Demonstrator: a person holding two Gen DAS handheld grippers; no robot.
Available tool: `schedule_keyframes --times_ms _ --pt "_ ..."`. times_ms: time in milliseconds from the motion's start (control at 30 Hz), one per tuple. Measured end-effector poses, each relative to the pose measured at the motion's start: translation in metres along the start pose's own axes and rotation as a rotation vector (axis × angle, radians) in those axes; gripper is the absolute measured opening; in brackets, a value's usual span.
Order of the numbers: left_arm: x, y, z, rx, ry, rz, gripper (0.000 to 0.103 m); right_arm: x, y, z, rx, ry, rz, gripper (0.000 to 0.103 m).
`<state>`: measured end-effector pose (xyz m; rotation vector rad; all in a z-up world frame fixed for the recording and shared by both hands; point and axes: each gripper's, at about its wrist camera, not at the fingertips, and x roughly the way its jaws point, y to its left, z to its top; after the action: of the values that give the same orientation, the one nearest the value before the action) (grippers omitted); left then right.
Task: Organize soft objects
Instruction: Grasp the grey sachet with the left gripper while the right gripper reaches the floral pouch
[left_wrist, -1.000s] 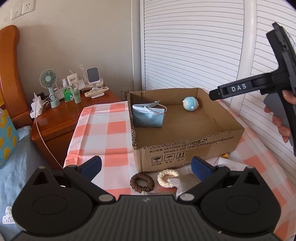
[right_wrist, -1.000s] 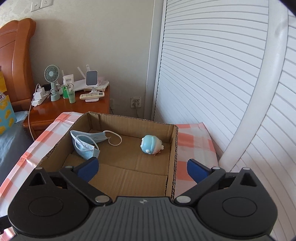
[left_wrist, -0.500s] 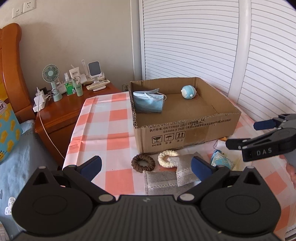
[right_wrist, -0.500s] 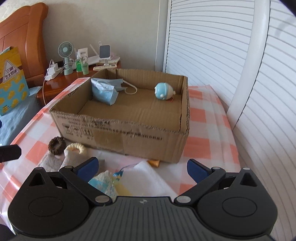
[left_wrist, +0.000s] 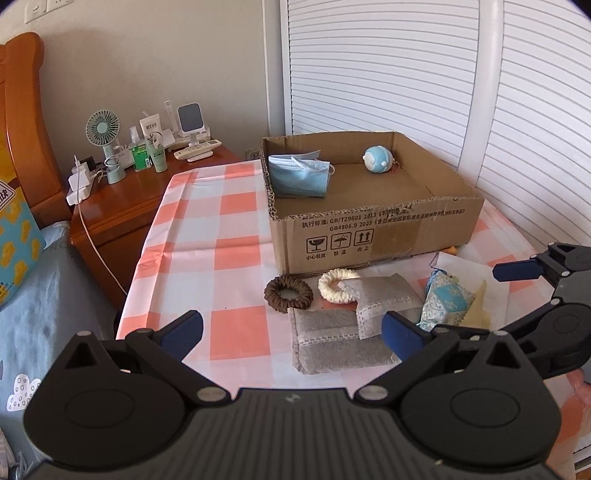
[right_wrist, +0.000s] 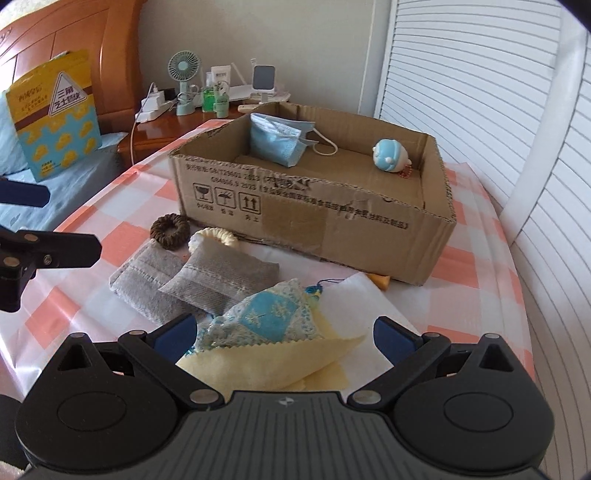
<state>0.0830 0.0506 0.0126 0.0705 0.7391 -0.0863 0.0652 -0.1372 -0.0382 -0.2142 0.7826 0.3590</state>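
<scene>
An open cardboard box (left_wrist: 373, 229) (right_wrist: 314, 214) stands on the checked tablecloth, holding a blue face mask (left_wrist: 299, 177) (right_wrist: 277, 140) and a small blue plush ball (left_wrist: 376, 159) (right_wrist: 390, 155). In front of it lie a brown scrunchie (left_wrist: 288, 294) (right_wrist: 170, 230), a cream scrunchie (left_wrist: 338, 286) (right_wrist: 218, 236), two grey pouches (left_wrist: 340, 339) (right_wrist: 218, 277), a blue patterned sachet (left_wrist: 447, 301) (right_wrist: 269, 314) and a yellow cloth (right_wrist: 280, 362). My left gripper (left_wrist: 291, 332) is open above the near table edge. My right gripper (right_wrist: 284, 334) is open, low over the sachet and yellow cloth.
A wooden nightstand (left_wrist: 122, 206) at the left carries a small fan (left_wrist: 103, 129), bottles, a charger and a cable. A bed with a yellow-blue book (right_wrist: 55, 110) lies further left. White louvred doors (left_wrist: 406, 74) stand behind and right of the table.
Both grippers have pulled back from the box toward the near side. The right gripper has dropped from above the box to low over the sachet and cloth.
</scene>
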Motion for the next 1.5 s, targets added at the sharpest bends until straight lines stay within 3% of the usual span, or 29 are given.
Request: schedule_keyframes --times_ms 333,800,900,1100,1167,1233,1367,1500 --pt "0.023 -0.006 -0.007 0.025 0.063 -0.022 0.102 0.020 -0.004 -0.021 -0.025 0.083 0.008 0.103" --pt "0.079 -0.027 -0.017 0.071 0.171 -0.088 0.103 0.017 -0.010 -0.035 -0.032 0.019 0.053 0.103" --pt "0.085 -0.024 -0.017 0.033 0.170 -0.122 0.103 0.017 -0.010 -0.035 -0.032 0.012 0.055 0.103" --pt "0.087 -0.030 -0.018 0.045 0.139 -0.112 0.102 0.017 -0.010 -0.036 -0.030 0.009 0.052 0.103" --pt "0.085 -0.028 -0.019 0.041 0.132 -0.104 0.094 0.017 -0.009 -0.036 -0.030 0.008 0.052 0.103" --pt "0.080 -0.023 -0.020 0.047 0.113 -0.115 0.075 0.017 -0.009 -0.036 -0.030 0.005 0.052 0.103" --pt "0.071 -0.015 -0.022 0.072 0.110 -0.073 0.073 0.016 -0.009 -0.037 -0.030 0.004 0.052 0.103" --pt "0.069 -0.001 -0.025 0.053 0.116 -0.045 0.078 0.016 -0.009 -0.037 -0.027 0.004 0.049 0.103"
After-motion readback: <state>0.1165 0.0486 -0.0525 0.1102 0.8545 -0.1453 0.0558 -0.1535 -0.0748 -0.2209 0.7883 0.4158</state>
